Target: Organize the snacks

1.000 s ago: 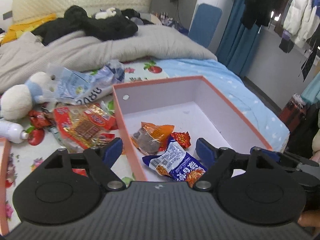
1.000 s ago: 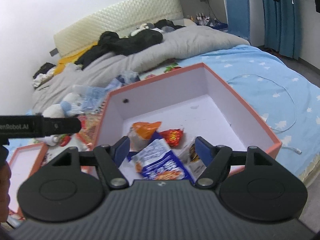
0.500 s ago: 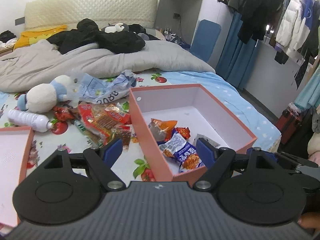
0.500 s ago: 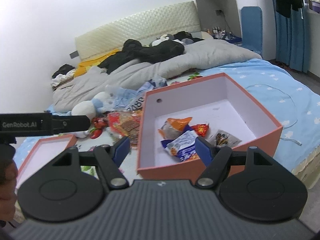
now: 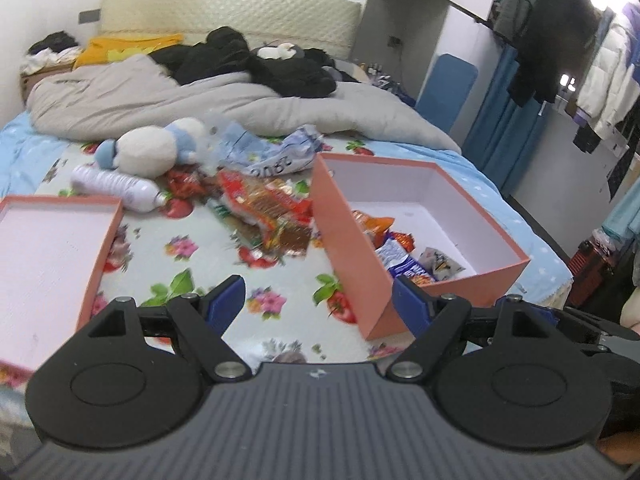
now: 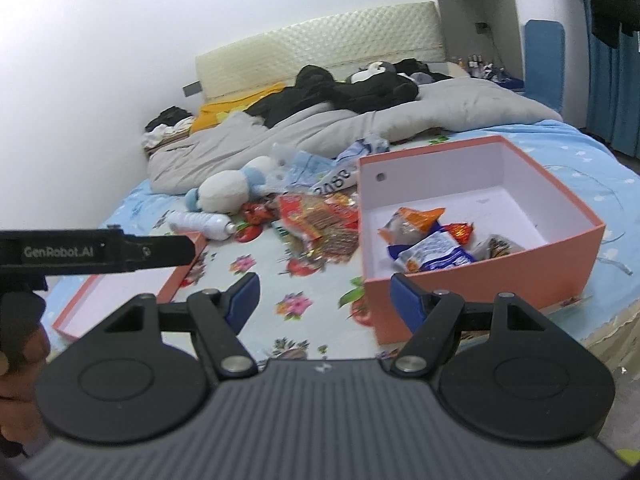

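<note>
Both grippers hover w/ jaws apart, nothing between the pads: left gripper (image 5: 318, 302) and right gripper (image 6: 324, 298) above the bed's flowered sheet (image 5: 192, 252) near its foot edge.

Containers: the orange box (image 6: 480, 280) sits toward the bed's foot-right corner, open, white inside. In it: an orange-topped snack pack (image 6: 412, 222), a blue-and-white snack bag (image 6: 434, 254), a small red wrapper (image 6: 460, 232) and a grey packet (image 6: 500, 246), all bunched at the near-left part of the floor; the rest is bare. The box lid (image 5: 44, 264), upturned, lies at the sheet's left side, nothing visible in it.

Between lid and box, farther back: loose pile of red/orange snack packs (image 5: 268, 212), touching the box's left wall. Beyond it a white bottle (image 5: 116, 186) on its side, a white-and-blue plush toy (image 5: 148, 152), a crumpled blue-white plastic bag (image 5: 276, 152), then a grey duvet (image 5: 160, 108) w/ black clothes (image 5: 256, 60) on top.

Right view only: left gripper's side bar, box's full interior. Left view only: hanging coats (image 5: 560, 36), whole lid; box's near wall hides some snacks. Pack print is too blurred to read.
</note>
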A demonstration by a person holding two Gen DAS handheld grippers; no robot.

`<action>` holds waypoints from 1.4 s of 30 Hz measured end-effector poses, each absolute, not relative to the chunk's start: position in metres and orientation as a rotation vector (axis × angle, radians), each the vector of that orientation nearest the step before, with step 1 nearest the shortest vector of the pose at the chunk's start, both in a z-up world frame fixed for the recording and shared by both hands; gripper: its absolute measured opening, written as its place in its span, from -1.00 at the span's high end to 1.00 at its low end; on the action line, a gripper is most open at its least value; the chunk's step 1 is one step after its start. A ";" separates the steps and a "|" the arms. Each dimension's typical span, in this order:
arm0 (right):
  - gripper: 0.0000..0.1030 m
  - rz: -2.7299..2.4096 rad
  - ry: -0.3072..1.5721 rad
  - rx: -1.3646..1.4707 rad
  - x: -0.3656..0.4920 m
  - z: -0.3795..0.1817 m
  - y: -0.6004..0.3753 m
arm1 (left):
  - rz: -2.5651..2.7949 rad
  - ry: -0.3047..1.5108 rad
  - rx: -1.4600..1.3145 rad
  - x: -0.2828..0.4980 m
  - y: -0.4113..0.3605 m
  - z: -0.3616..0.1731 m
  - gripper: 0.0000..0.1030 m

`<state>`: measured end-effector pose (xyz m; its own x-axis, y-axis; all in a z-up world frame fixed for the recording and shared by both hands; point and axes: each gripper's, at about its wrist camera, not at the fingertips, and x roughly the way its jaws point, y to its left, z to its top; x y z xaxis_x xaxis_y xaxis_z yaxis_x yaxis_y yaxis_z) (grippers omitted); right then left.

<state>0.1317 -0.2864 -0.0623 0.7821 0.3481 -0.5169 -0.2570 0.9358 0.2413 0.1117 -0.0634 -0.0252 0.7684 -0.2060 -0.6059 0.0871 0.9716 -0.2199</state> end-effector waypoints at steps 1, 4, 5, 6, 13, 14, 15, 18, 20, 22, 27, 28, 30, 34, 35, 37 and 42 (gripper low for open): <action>-0.43 0.340 0.592 0.161 0.130 -0.064 -0.283 | -0.154 0.680 -0.188 0.107 -0.059 -0.027 -0.63; -0.43 0.382 0.591 0.165 0.121 -0.066 -0.274 | -0.141 0.685 -0.196 0.097 -0.048 -0.033 -0.63; -0.43 0.386 0.589 0.157 0.120 -0.066 -0.269 | -0.137 0.686 -0.199 0.097 -0.045 -0.034 -0.63; -0.43 0.389 0.585 0.149 0.119 -0.067 -0.265 | -0.132 0.686 -0.201 0.095 -0.042 -0.035 -0.63; -0.43 0.426 0.579 0.124 0.129 -0.072 -0.243 | -0.086 0.693 -0.238 0.105 -0.018 -0.049 -0.63; -0.43 0.431 0.580 0.119 0.132 -0.073 -0.240 | -0.077 0.694 -0.239 0.110 -0.016 -0.050 -0.63; -0.43 0.439 0.584 0.115 0.136 -0.075 -0.236 | -0.071 0.695 -0.243 0.115 -0.013 -0.052 -0.63; -0.43 0.460 0.588 0.114 0.148 -0.078 -0.226 | -0.054 0.696 -0.261 0.129 -0.003 -0.057 -0.63; -0.43 0.463 0.587 0.105 0.157 -0.081 -0.219 | -0.044 0.697 -0.269 0.140 0.005 -0.061 -0.63; -0.43 0.461 0.589 0.089 0.166 -0.085 -0.212 | -0.036 0.700 -0.280 0.152 0.011 -0.066 -0.63; -0.43 0.436 0.589 0.056 0.191 -0.099 -0.196 | -0.035 0.712 -0.323 0.187 0.028 -0.083 -0.63; -0.43 0.428 0.593 0.041 0.197 -0.103 -0.192 | -0.040 0.715 -0.337 0.196 0.032 -0.087 -0.63; -0.42 0.408 0.595 0.012 0.209 -0.112 -0.185 | -0.049 0.721 -0.357 0.213 0.037 -0.095 -0.63; -0.39 0.370 0.601 -0.046 0.237 -0.134 -0.172 | -0.063 0.739 -0.390 0.254 0.045 -0.115 -0.60; -0.33 0.358 0.604 -0.062 0.245 -0.141 -0.168 | -0.072 0.741 -0.408 0.266 0.048 -0.121 -0.60; -0.29 0.345 0.618 -0.083 0.260 -0.152 -0.164 | -0.082 0.754 -0.436 0.287 0.053 -0.133 -0.59; -0.18 0.324 0.647 -0.135 0.299 -0.180 -0.152 | -0.104 0.768 -0.488 0.340 0.059 -0.159 -0.47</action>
<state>0.2985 -0.1515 -0.1801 0.7498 0.2537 -0.6111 -0.3374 0.9411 -0.0233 0.3398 0.0589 -0.1590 0.7204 -0.2643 -0.6412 -0.0846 0.8842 -0.4594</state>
